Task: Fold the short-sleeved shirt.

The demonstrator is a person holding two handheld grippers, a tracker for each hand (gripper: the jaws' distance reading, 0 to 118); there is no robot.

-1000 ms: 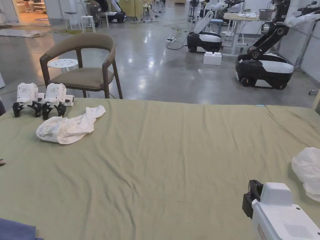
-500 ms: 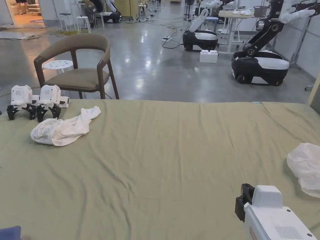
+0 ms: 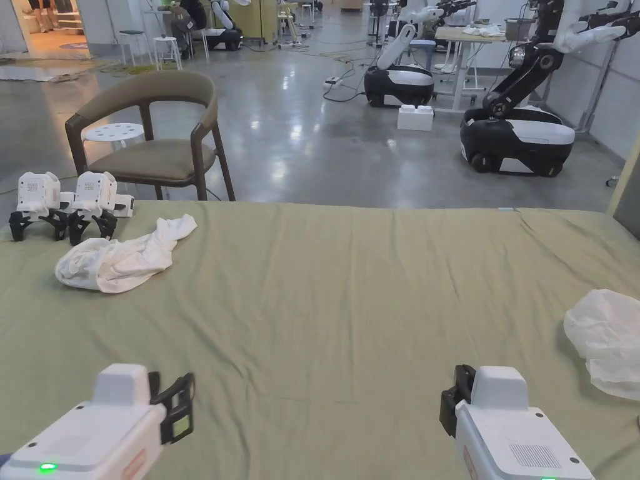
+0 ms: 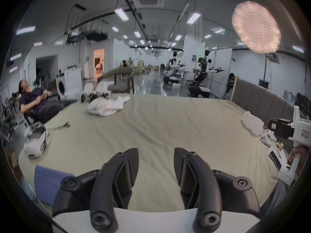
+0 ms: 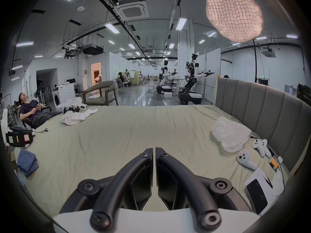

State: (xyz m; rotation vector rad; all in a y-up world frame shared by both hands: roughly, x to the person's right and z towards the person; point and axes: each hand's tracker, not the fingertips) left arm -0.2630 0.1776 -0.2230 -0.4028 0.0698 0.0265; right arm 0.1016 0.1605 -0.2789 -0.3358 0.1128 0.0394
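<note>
Low in the head view, at bottom left and bottom right of the frame, I hold the left gripper and the right gripper over the bare green sheet. Left gripper view: its jaws stand spread, nothing between them. Right gripper view: its jaws are pressed together, tips meeting on nothing but air. Neither touches cloth.

Outward from there: the white short-sleeved shirt lies bunched and twisted at the upper left of the frame, well apart from both grippers, just beside two spare grippers parked at the sheet's far edge. A pale plastic bag sits at the right edge. A folded blue cloth shows at lower left of the right gripper view.

Judgement: folding has not begun; step in hand is the reach. Next move calls for carrying both grippers up and left to the shirt, parting the right jaws, pinching two separate points, then dragging it to the open middle and spreading it flat. Seams and sleeves cannot be told apart in the heap yet.
</note>
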